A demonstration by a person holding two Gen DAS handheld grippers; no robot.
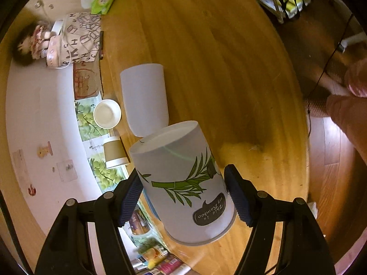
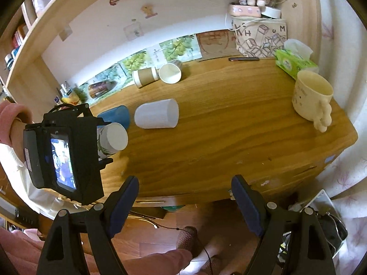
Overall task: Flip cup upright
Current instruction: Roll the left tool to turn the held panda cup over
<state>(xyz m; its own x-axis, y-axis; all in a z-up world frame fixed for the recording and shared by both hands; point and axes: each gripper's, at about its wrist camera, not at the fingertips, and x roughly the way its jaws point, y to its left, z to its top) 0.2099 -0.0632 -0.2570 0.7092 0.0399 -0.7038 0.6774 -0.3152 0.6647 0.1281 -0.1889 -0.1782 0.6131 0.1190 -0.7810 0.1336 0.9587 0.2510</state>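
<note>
So the left claw (image 1: 183, 197) is clamped on the bamboo-print cup (image 1: 183, 181), pads pressing on both sides of the wall, and the cup sits lower centre of the left wrist frame. The thing that matters here is the cup's long axis: it's tipped, with the closed base pointing up and away toward the middle of the frame and the rim down near the bottom, close to the claw's palm. The printed speech bubble reads upside down too, so I'd say the cup is still inverted-ish and needs more wrist roll to get the mouth facing up. Whether it's touching the wooden surface (image 1: 229, 57) I can't tell. In the right wrist frame the same cup (image 2: 113, 138) shows at mid left, base facing the camera. The right claw (image 2: 184, 204) hangs wide apart with nothing in it, off the near edge of the surface, so the left is clearly the one doing this.
</note>
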